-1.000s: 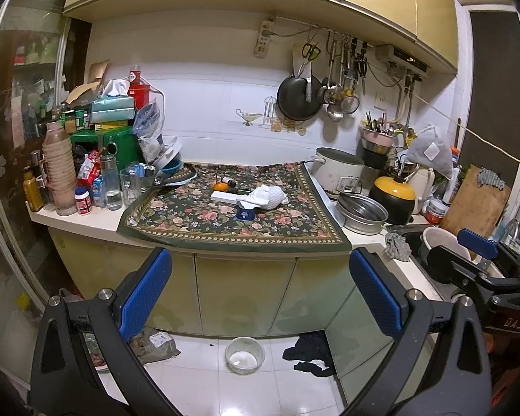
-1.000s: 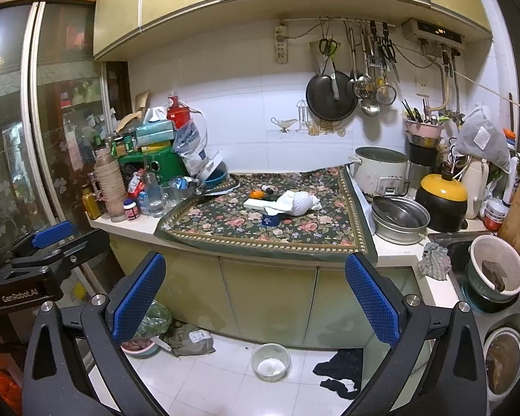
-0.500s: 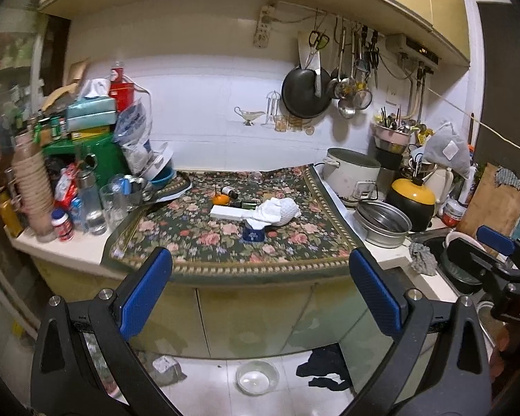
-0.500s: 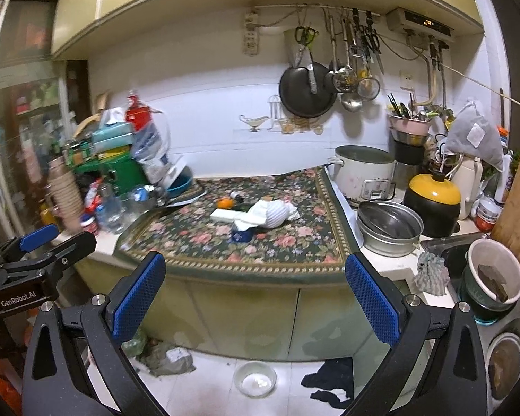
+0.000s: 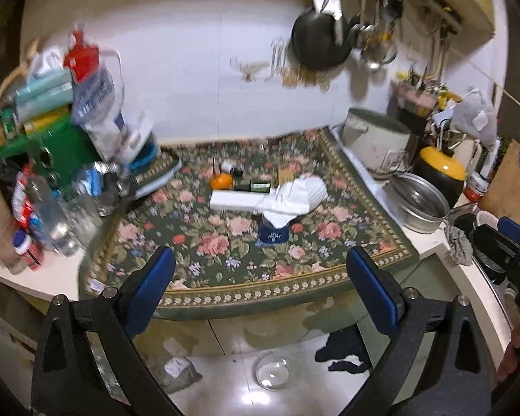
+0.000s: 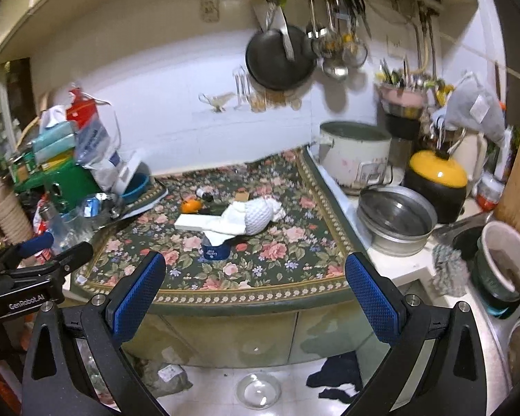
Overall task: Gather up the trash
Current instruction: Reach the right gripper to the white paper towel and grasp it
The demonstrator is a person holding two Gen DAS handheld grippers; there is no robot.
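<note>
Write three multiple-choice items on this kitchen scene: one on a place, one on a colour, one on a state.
1. Where is the glass bowl?
A. on the floor
B. in the sink
C. on the floral cloth

2. What colour is the black pot's lid?
A. red
B. yellow
C. white

3. How is the right hand-held gripper?
A. shut on a tissue
B. shut on nothing
C. open, holding nothing

Answers: A, it sits on the tiles below the cabinets; B, the lid is yellow; C, its blue pads stand wide apart short of the floral cloth.
</note>
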